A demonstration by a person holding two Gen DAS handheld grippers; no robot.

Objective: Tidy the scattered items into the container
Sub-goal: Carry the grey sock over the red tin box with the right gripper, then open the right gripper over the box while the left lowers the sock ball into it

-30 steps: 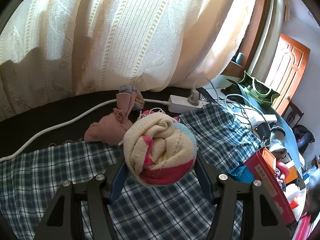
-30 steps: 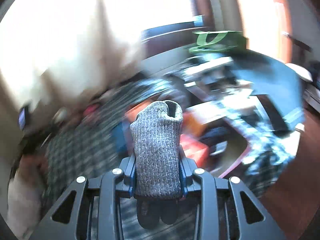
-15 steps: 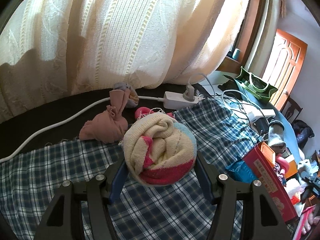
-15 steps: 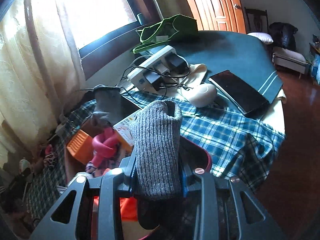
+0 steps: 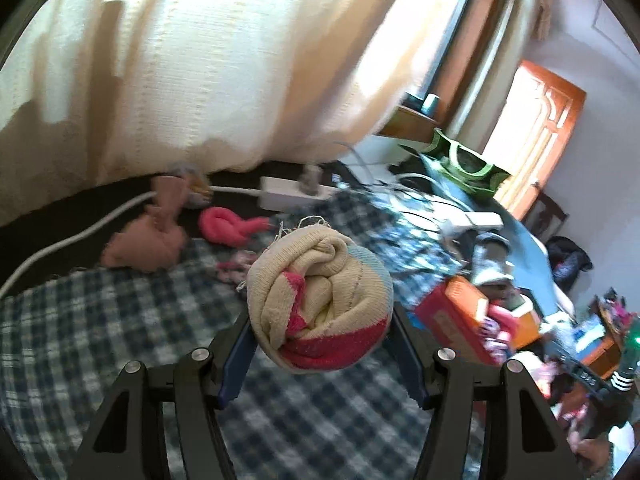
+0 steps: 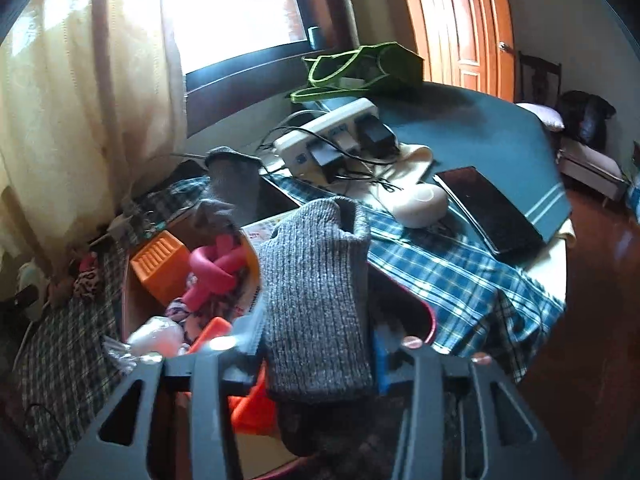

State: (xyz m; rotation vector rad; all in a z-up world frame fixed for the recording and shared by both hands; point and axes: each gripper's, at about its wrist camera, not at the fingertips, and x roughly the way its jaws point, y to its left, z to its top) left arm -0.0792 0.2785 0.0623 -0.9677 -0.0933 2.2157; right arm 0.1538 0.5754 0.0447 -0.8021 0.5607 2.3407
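While my left gripper (image 5: 320, 344) stays clamped on the rolled sock (image 5: 318, 300) above the plaid cloth (image 5: 100, 320), my right gripper (image 6: 316, 360), jaws just spreading, frees the grey sock (image 6: 316, 300) over the box (image 6: 128, 296).

Grey sock (image 6: 316, 304) above cluttered box (image 6: 132, 280)

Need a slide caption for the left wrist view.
Left tongs grip a rolled cream-and-pink knit above the plaid cloth.

Daylight through curtain (image 5: 208, 64) and window (image 6: 232, 8), glare there, motion blur, dark fisheye corners, curved edges
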